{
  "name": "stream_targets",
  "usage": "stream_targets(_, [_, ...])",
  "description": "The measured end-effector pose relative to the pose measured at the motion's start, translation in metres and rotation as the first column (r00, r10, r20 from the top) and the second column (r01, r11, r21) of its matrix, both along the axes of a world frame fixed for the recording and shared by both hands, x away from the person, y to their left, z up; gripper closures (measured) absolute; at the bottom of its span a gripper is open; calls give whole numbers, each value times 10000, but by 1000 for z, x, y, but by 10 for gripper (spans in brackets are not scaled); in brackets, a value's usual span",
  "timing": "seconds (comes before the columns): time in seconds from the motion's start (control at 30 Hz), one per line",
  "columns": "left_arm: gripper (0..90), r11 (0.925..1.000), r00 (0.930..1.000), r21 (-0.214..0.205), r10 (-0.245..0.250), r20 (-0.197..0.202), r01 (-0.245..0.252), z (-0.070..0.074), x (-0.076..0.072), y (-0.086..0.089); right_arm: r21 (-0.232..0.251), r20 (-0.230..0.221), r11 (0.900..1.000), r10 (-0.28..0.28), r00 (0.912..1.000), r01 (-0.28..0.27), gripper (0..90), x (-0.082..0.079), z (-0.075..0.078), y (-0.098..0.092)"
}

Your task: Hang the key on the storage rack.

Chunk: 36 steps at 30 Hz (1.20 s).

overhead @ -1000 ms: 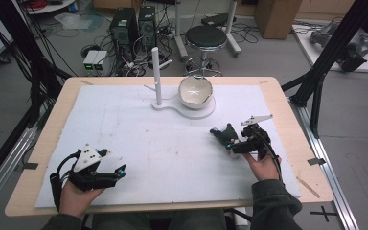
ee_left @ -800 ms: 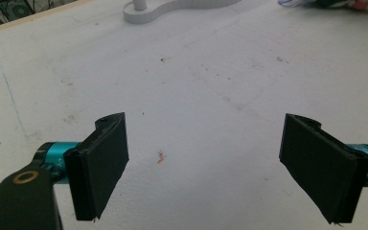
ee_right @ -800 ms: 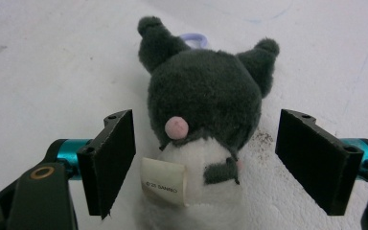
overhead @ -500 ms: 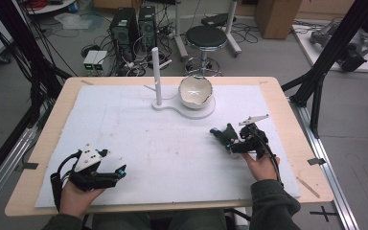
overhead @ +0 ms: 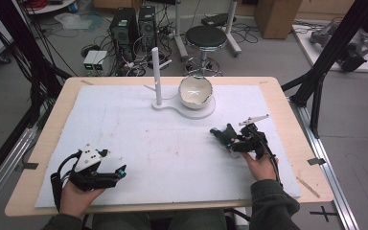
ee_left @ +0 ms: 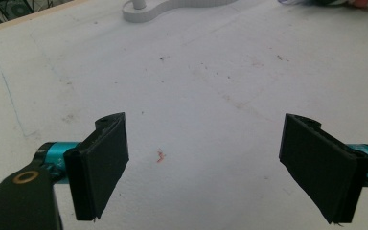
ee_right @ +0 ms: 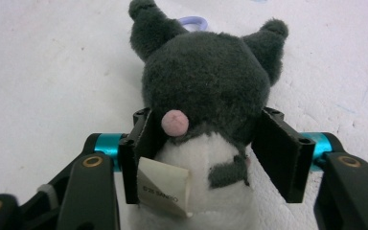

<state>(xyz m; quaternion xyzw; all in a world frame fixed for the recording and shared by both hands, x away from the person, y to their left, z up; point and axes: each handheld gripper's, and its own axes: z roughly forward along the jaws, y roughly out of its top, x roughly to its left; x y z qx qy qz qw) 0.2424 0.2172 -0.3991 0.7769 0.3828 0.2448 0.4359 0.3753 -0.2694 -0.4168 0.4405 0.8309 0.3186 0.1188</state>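
Note:
A dark grey plush toy (ee_right: 206, 72) with pointed ears, a white belly, a pink tail and a paper tag lies on the white mat (overhead: 139, 143). My right gripper (ee_right: 206, 120) is shut on its body, one jaw on each side. In the high view the toy (overhead: 222, 134) sticks out to the left of the right gripper (overhead: 237, 141), at the right of the table. My left gripper (overhead: 119, 172) rests low at the front left. Its jaws stand wide open over bare mat (ee_left: 206, 158) with nothing between them.
A white stand with an upright post (overhead: 156, 76) and a flat base (overhead: 172, 106) sits at the back middle, a pale bowl (overhead: 195, 91) on it. The stand's base (ee_left: 172, 7) shows far ahead in the left gripper view. The wooden table rim (overhead: 311, 143) frames the mat.

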Motion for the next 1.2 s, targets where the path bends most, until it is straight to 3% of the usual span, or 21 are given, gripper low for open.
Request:
stream_targets(0.33, [175,10000,10000,-12,27,3,-27,0,0,0,588,-266,9983,36,9996,-20,492,0,1,-6])
stream_targets(0.87, [175,10000,10000,8,27,-1,-27,0,0,1,1228,161,9924,71,9998,-90,498,-4,9,-10])
stream_targets(1.2, [175,10000,10000,8,50,34,-50,0,0,1,1332,456,9909,141,9989,-201,498,-9,13,-10])
